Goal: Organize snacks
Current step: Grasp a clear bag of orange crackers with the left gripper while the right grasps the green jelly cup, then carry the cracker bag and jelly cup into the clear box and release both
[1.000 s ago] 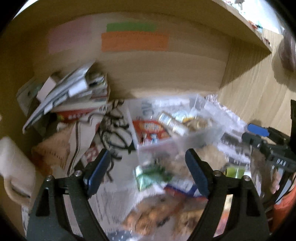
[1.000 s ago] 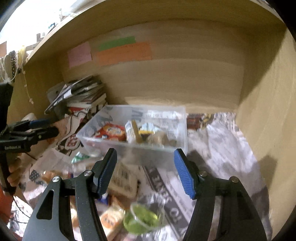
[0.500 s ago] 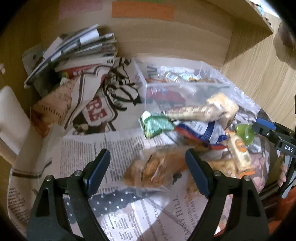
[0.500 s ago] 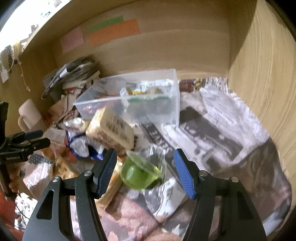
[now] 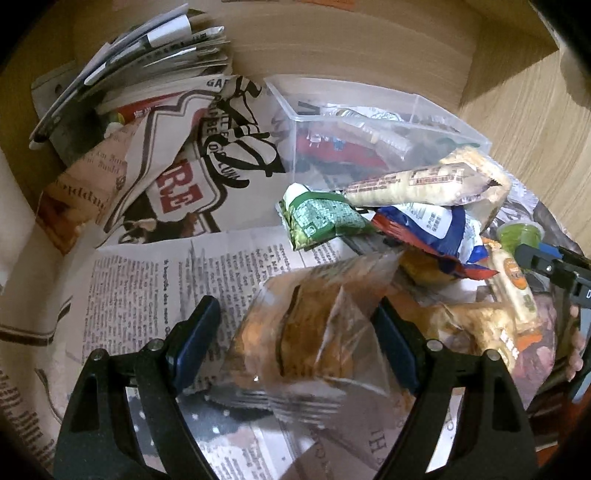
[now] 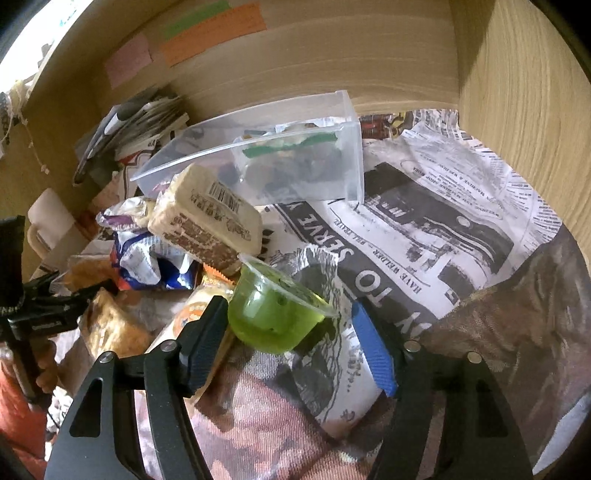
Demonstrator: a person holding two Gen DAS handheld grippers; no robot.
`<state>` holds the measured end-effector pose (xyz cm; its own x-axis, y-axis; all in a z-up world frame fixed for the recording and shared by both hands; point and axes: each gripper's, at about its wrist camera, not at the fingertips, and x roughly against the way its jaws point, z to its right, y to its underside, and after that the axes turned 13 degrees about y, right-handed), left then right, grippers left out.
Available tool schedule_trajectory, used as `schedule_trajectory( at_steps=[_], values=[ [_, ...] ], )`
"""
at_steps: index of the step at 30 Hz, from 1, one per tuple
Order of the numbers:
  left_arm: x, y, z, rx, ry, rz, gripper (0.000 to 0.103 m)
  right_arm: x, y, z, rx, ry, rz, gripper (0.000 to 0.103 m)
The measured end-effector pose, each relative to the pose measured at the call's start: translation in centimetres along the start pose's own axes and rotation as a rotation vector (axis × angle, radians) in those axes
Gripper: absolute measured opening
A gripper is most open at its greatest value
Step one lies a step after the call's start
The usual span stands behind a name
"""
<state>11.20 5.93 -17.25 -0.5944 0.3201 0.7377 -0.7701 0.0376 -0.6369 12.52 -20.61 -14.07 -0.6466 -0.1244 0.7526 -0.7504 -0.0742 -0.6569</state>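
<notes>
A clear plastic bin [image 5: 373, 129] with several snacks inside stands at the back of the newspaper-lined shelf; it also shows in the right wrist view [image 6: 280, 155]. A pile of loose snacks lies in front of it. My left gripper [image 5: 295, 339] is open around a clear bag of orange-brown snacks [image 5: 310, 328]. My right gripper [image 6: 291, 339] is open around a green jelly cup [image 6: 273, 314]. A beige wafer pack [image 6: 207, 218], a blue-white wrapper [image 6: 155, 258] and a green packet [image 5: 317, 218] lie in the pile.
A stack of magazines and papers [image 5: 140, 62] leans at the back left. Wooden walls [image 6: 517, 92] close the shelf at back and right. Coloured paper labels [image 6: 214, 29] are stuck on the back wall. A patterned cloth [image 6: 498, 332] lies at front right.
Both grippers have dropped and moved closer to the pile. The snack bag now sits between my left fingers and the jelly cup between my right fingers.
</notes>
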Motion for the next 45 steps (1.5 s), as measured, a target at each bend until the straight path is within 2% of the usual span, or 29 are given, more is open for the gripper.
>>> schedule_trajectory(
  at_steps=[2, 4, 6, 9, 14, 22, 36, 45],
  values=[
    [0.0, 0.0, -0.1, -0.003, 0.0, 0.009, 0.077, -0.2, -0.1, 0.0, 0.002, -0.003, 0.0, 0.066],
    [0.0, 0.1, 0.1, -0.006, -0.016, 0.014, 0.062, -0.4, -0.2, -0.1, 0.004, -0.008, 0.004, 0.065],
    [0.1, 0.0, -0.2, 0.0, -0.016, 0.017, 0.052, -0.6, -0.4, 0.0, 0.0, -0.036, -0.004, 0.056],
    [0.3, -0.1, -0.9, 0.024, 0.003, 0.022, 0.051, -0.7, -0.3, 0.0, -0.006, -0.033, 0.005, 0.056],
    [1.1, -0.3, -1.3, 0.043, -0.006, 0.037, 0.051, -0.4, -0.3, 0.1, -0.013, -0.011, 0.023, 0.056],
    [3.7, -1.9, -0.9, 0.035, -0.015, 0.114, 0.051, 1.0, -1.6, 1.1, -0.03, 0.009, 0.075, 0.056],
    [6.9, -8.2, 1.8, -0.055, -0.012, 0.249, 0.051, 4.3, -6.8, 0.3, 0.025, 0.008, 0.249, 0.056],
    [5.6, -12.6, 2.6, -0.084, 0.01, 0.263, 0.051, 4.0, -9.8, -0.5, 0.052, -0.003, 0.301, 0.056]
  ],
)
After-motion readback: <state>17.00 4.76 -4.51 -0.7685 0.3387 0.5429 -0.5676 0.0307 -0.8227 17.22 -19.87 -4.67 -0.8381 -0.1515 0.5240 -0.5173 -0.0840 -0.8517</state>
